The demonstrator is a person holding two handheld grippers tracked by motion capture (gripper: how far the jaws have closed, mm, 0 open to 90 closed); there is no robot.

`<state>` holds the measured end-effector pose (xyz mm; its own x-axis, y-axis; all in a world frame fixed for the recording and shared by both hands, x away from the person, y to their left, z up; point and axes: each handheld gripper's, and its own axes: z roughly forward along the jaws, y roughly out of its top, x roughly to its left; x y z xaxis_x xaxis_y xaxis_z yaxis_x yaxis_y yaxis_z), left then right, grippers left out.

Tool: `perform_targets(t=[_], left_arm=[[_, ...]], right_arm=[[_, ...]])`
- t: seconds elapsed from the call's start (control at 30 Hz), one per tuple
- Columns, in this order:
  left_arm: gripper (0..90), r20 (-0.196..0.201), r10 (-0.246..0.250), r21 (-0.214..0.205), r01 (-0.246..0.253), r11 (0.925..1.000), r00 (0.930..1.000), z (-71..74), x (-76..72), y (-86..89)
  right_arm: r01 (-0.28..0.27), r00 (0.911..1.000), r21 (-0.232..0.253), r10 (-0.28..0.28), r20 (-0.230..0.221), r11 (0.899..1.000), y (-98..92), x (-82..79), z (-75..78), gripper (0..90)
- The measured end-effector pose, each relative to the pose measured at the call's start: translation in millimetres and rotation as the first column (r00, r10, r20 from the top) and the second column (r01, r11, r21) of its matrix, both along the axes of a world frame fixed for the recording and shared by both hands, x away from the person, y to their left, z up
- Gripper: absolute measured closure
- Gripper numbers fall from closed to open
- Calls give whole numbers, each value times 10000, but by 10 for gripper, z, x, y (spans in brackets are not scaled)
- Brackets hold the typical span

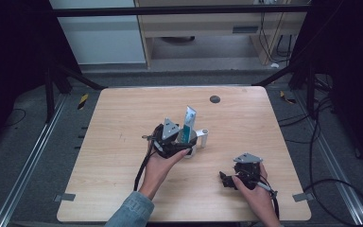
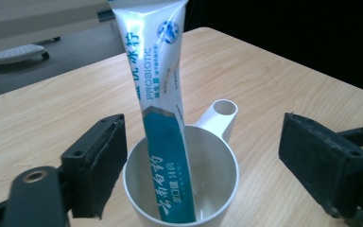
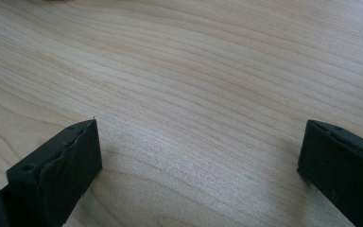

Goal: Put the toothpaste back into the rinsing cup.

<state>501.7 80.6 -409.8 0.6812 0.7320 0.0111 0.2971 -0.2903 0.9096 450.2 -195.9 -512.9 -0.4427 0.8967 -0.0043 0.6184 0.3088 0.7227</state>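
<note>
Tube (image 2: pixel 163 127) is standing in the cup (image 2: pixel 217 165), its long axis tilting slightly off upright, its lower end inside. In the left gripper view the left gripper (image 2: pixel 203 161) is straddling the cup, jaws spread wide and touching neither. Nearer the person in the high view, the right gripper (image 1: pixel 230 178) is idling well apart, jaws wide over bare table (image 3: pixel 194 71). The left is nearer, so any regrasp probably falls to it

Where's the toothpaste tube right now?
The tube stands tilted inside the white cup near the table's middle, between the open jaws of the left gripper.
</note>
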Motion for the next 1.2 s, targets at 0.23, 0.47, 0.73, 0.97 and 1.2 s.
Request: perform_targets(t=[0.23,0.47,0.73,0.97,1.2], left_arm=[[90,-212,-281,198,285,9994,9994,49,-69,3],[74,-344,-381,213,389,9990,9987,87,-106,40],[67,-441,-370,262,382,9989,9983,129,-146,114],[59,-424,-352,571,376,9977,9985,159,-151,249],[58,-414,-77,979,118,9951,9991,103,-129,508]], right_arm=[[3,10000,18,-3,-7,10000,1,-1,0,4],[0,10000,13,0,-5,10000,0,1,1,5],[0,10000,10,0,-2,10000,1,-1,0,5],[1,10000,10,-1,-6,10000,1,-1,1,4],[2,10000,20,-2,-5,10000,1,-1,0,5]])
